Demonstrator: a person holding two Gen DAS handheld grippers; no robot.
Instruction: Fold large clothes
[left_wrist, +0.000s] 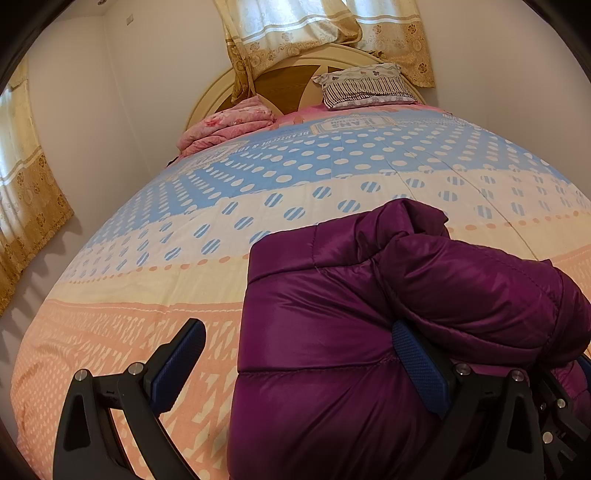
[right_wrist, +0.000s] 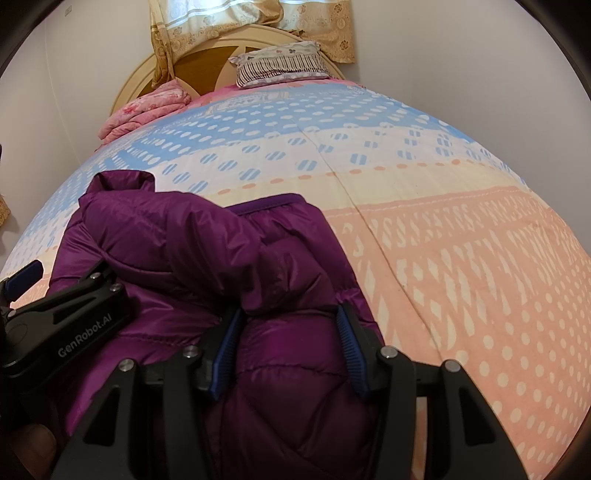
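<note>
Purple puffer jacket (right_wrist: 207, 258) bunched near the bed's (right_wrist: 461, 258) foot edge, right gripper (right_wrist: 291, 350) pinching a padded fold, left gripper (left_wrist: 299, 365) spread wide, jacket edge between its fingers

A patterned bedspread (left_wrist: 258, 236) covers the bed, banded in blue with white dots, cream, and peach. A rounded cream headboard (left_wrist: 221, 92) stands against the wall. A striped pillow (left_wrist: 365, 86) lies at the head, right side. Folded pink bedding (left_wrist: 225, 127), possibly a quilt, lies left. Gold floral curtains (left_wrist: 295, 33) hang above.
</note>
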